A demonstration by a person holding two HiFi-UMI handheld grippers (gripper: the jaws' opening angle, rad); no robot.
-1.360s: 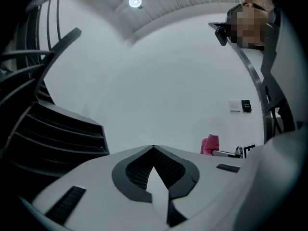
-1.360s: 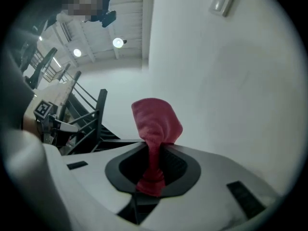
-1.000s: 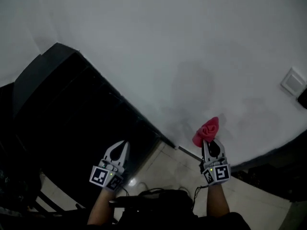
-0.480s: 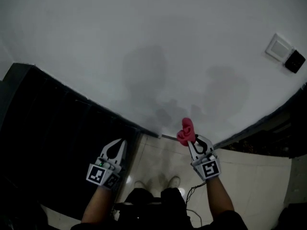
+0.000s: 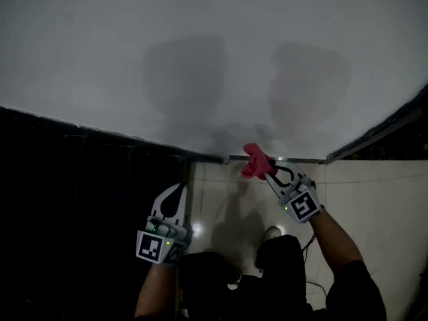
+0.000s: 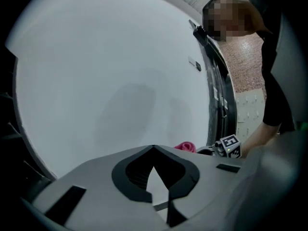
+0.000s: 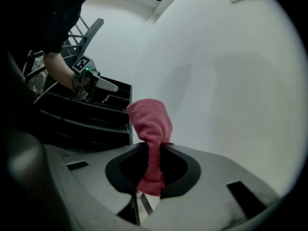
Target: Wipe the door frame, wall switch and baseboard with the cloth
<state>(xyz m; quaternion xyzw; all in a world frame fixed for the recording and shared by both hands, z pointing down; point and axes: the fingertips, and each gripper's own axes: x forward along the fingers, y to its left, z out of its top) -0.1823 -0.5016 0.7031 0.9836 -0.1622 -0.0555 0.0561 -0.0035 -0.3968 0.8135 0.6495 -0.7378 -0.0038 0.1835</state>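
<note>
So far: nothing in these views shows a wiped patch. The white wall (image 5: 214, 39) has only shadows on it, with no streaks or damp marks, so I cannot judge what is finished.
Step in hand: most likely the baseboard (image 5: 301, 160), since the cloth (image 5: 255, 161) is down at the foot of the wall.
Left to do: by my reading the rest of the baseboard run, and possibly the door frame (image 5: 384, 127) and the wall switch as well.
Cloth, look: pink terry, bunched into a short roll and pinched at its waist. A rounded head stands out past the jaw tips and a small tail sits behind them. It looks dry and clean.
Cloth, place: at the bottom edge of the wall, between the right edge of the dark rack (image 5: 80, 199) and the foot of the door frame. It is at the baseboard or just off it, and I cannot tell if they touch.
Right gripper (image 5: 269, 173): its jaws are closed tight on the cloth, and it reaches low and forward over the tiled floor (image 5: 374, 199).
Left gripper (image 5: 176, 191): its jaw tips meet with nothing between them. It is held back beside the rack's edge, well apart from the cloth.
Wall switch: not in the head view. A small plate high on the wall (image 6: 194, 64) may be the switch, but it is too small to be sure.
</note>
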